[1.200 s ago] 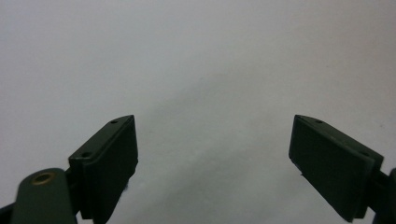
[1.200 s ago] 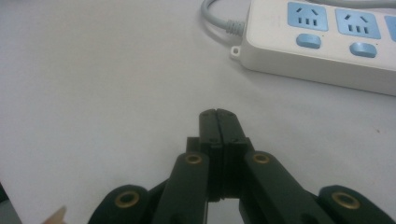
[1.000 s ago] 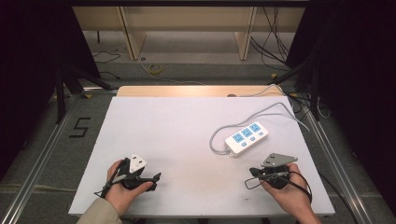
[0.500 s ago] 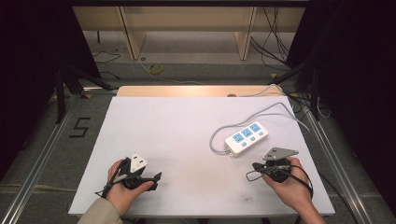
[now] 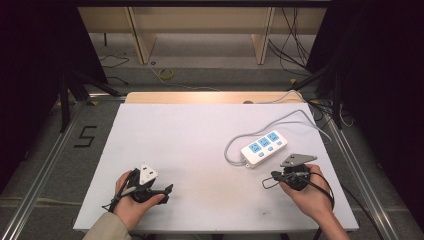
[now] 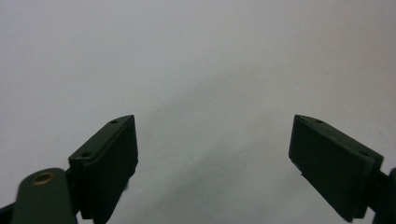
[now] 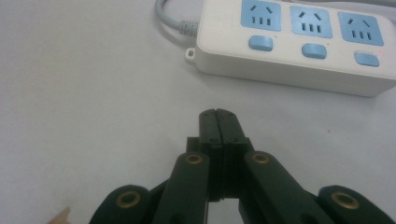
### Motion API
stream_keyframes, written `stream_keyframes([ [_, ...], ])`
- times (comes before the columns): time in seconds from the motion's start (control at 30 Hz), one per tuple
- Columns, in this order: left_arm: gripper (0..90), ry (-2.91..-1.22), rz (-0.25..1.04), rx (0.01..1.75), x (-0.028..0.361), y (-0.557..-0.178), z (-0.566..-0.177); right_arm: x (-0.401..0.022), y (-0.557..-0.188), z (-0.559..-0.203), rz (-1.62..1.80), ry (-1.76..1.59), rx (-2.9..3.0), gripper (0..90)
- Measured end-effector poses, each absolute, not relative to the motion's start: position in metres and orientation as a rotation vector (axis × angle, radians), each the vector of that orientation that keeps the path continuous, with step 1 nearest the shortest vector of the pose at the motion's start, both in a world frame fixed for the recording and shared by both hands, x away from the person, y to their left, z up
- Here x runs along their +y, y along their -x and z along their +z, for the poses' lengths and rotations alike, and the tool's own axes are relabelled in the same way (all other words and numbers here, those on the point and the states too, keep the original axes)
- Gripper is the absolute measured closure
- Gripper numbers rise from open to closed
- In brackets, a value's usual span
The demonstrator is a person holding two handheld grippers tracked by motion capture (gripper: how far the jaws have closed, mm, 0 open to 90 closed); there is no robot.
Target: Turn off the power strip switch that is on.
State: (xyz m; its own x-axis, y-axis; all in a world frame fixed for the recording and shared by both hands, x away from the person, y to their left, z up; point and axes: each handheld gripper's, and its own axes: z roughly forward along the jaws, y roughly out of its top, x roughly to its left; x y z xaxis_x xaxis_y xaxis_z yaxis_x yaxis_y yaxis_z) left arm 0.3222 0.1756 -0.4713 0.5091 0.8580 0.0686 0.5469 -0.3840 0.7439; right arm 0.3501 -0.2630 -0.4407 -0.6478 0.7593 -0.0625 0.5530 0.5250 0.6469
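Observation:
A white power strip (image 5: 264, 148) with three blue sockets and blue switches lies on the right half of the white table (image 5: 200, 145). Its grey cord (image 5: 280, 122) loops off toward the far right edge. My right gripper (image 5: 275, 176) is held just in front of the strip, near the front right. In the right gripper view its jaws (image 7: 217, 114) are pressed together with nothing between them, pointing at the cord end of the power strip (image 7: 299, 51). My left gripper (image 5: 162, 191) rests at the front left. Its jaws (image 6: 215, 135) stand wide apart over bare table.
A wooden strip (image 5: 210, 97) borders the table's far edge. Metal rails (image 5: 45, 175) run along both sides. Loose cables (image 5: 165, 74) lie on the floor beyond, and a "5" mark (image 5: 86, 136) is on the floor at the left.
My right gripper has edged slightly toward the power strip. The left hand and its gripper have stayed where they were.

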Motion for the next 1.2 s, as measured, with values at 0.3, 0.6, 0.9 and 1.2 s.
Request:
stream_keyframes([
  [0.3, 15.3, -2.081, 0.599, 1.142, 0.175, -0.322, -0.472, -0.261, -0.354, -0.439, 0.836, -1.099, 2.43, 90.0],
  [0.6, 15.4, -2.077, 0.597, 1.146, 0.176, -0.323, -0.472, -0.261, -0.359, -0.436, 0.819, -1.114, 2.427, 90.0],
  [0.9, 15.4, -2.083, 0.598, 1.145, 0.176, -0.322, -0.471, -0.263, -0.363, -0.435, 0.803, -1.142, 2.419, 90.0],
  [1.2, 15.5, -2.083, 0.597, 1.144, 0.175, -0.323, -0.472, -0.265, -0.368, -0.432, 0.796, -1.164, 2.408, 90.0],
])
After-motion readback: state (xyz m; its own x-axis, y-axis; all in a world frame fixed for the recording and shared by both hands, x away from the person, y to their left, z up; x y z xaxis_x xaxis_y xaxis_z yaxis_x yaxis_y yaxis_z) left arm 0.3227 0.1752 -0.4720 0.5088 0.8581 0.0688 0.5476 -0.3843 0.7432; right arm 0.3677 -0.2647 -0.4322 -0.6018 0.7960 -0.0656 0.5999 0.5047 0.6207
